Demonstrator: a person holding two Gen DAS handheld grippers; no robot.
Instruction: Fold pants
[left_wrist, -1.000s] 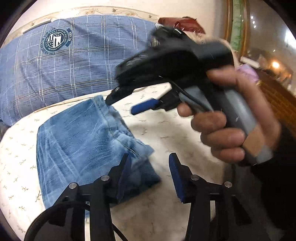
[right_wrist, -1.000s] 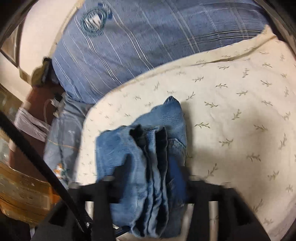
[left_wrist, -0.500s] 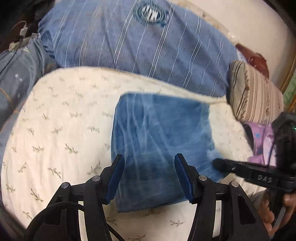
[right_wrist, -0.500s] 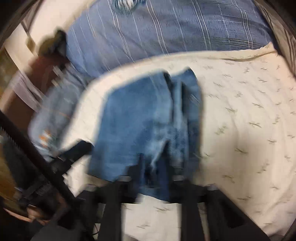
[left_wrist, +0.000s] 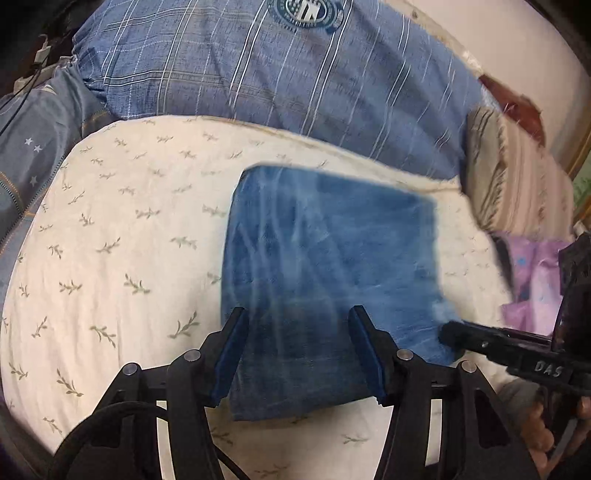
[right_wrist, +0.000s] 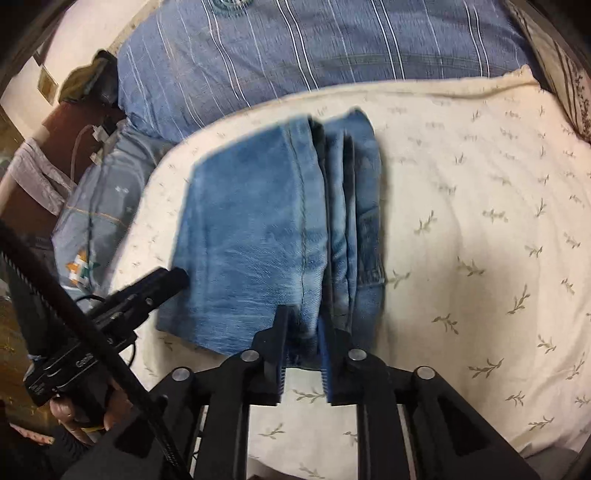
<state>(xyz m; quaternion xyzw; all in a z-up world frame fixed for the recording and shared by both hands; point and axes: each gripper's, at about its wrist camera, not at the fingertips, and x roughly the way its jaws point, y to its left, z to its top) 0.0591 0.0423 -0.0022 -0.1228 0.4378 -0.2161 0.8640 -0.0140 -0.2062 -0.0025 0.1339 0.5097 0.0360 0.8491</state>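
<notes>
The folded jeans (left_wrist: 328, 273), thick, soft denim on the bed (left_wrist: 122, 280), want gripping at the stacked edge, where the right gripper (right_wrist: 302, 347) pinches loosely; the left gripper (left_wrist: 299, 354) hangs open.

jeans (left_wrist: 328, 280): I see faded blue denim
bedsheet (left_wrist: 122, 258): cream, green sprigs
pillow (left_wrist: 280, 70): blue plaid
gripper pads (left_wrist: 364, 354): blue

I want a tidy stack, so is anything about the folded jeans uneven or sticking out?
Mostly neat: the jeans lie in a flat rectangle on the sheet. One oddity: along their right edge the layers do not line up, so several folds show side by side past the top panel.
</notes>
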